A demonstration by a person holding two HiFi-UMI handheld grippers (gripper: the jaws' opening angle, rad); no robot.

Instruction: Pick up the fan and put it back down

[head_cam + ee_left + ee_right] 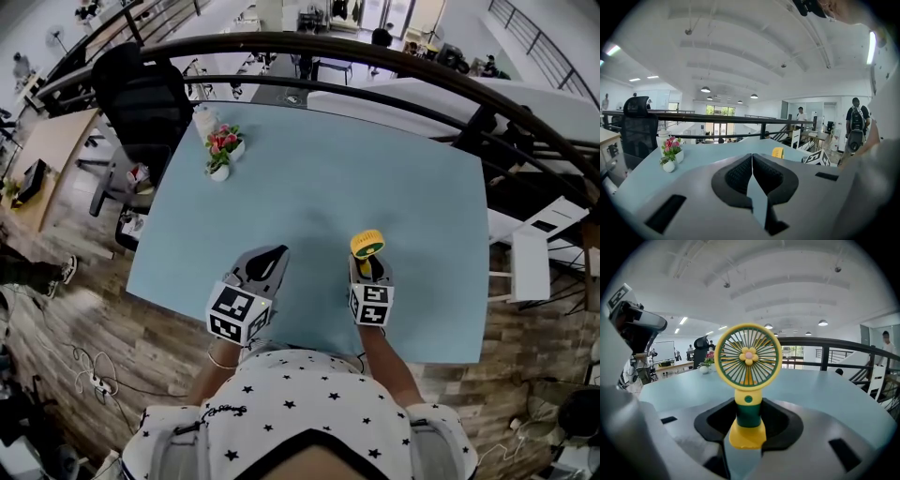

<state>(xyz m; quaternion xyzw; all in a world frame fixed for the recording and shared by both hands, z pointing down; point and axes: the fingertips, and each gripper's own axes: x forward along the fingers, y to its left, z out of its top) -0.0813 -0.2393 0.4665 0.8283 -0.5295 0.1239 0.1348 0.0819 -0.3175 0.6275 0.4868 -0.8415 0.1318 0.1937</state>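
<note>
A small yellow fan (748,357) with a green grille, a flower at its hub and a green stem stands upright between my right gripper's (748,416) black pads, which press on the stem just above the yellow base. From the head view, the fan's (367,244) round head pokes out ahead of the right gripper (370,267) over the near right part of the light-blue table (375,159). I cannot tell whether the base touches the table. My left gripper (272,255) is to the fan's left, its pads (740,176) together with nothing between them. The fan (777,152) also shows in the left gripper view.
Two small white pots of pink flowers (223,150) stand at the table's far left. A black office chair (141,94) is beyond that corner. A dark railing (394,56) curves behind the table. The person's starred shirt (300,394) fills the near edge.
</note>
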